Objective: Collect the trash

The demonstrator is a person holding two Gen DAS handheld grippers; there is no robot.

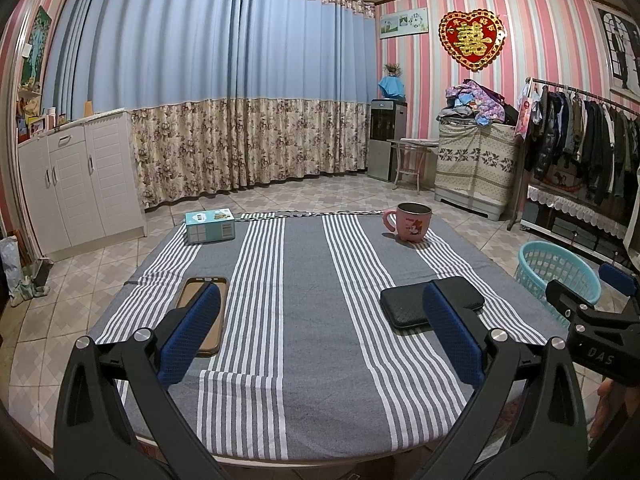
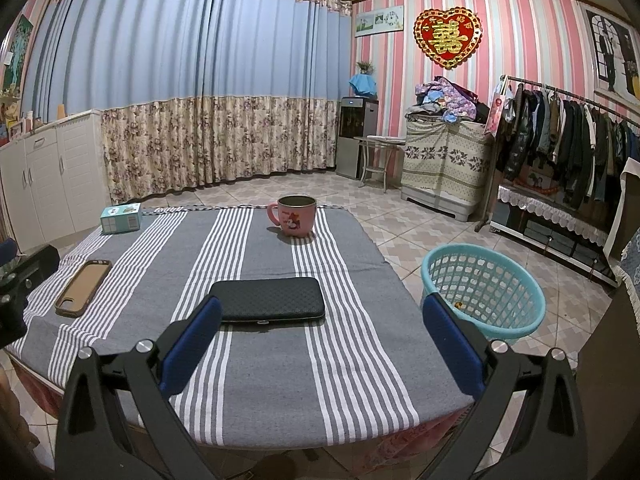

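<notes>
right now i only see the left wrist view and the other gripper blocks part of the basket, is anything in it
observer: the right wrist view shows the whole teal basket. Only a small yellowish scrap lies on its bottom.
operator: ok and the black case, my finger hides its near edge
observer: the black case lies flat and shut on the cloth, with a small metal tab at the middle of its near edge.
operator: is the right gripper holding anything
observer: no, the right gripper is open with nothing between its fingers.
</notes>
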